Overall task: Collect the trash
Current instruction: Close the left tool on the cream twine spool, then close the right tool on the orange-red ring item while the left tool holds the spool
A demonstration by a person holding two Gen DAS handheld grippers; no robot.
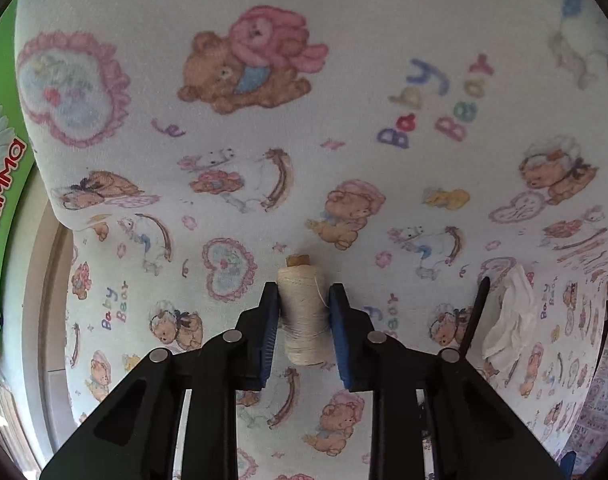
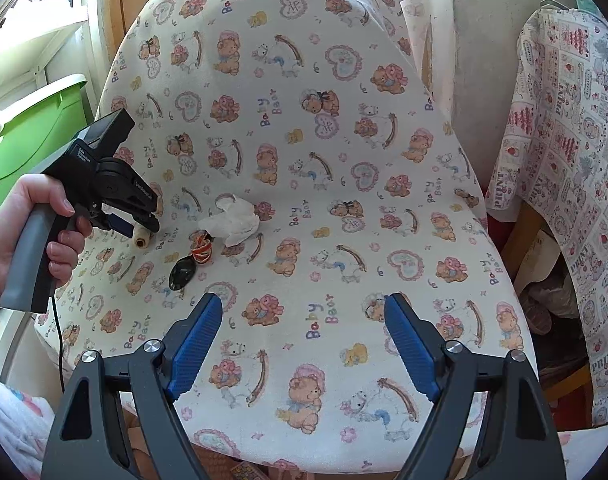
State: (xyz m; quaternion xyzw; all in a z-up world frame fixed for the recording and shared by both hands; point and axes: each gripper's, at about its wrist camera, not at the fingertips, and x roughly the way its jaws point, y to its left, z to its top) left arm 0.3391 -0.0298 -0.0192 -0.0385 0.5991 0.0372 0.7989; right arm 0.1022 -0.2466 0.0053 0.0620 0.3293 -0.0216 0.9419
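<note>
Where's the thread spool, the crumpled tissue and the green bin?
Thread spool [image 1: 304, 312], left wrist view, middle of its wound thread, between the jaws.
Crumpled tissue [image 2: 233, 222], right wrist view, centre of the white wad on the chair.
Green bin [image 2: 27, 136], right wrist view, its side wall.

Cream thread, teddy-bear cloth

I see a cream-white spool of thread [image 1: 304, 312] between my left gripper's [image 1: 304, 300] blue pads [image 1: 268, 332] (black frame), on a white cloth [image 2: 344, 216] printed with brown bears, pink hearts, pastel "Baby Bear" lettering; a white crumpled tissue [image 2: 231, 220]; an orange-and-white tangle [image 2: 201, 249]; a green bin [image 2: 27, 136].
</note>
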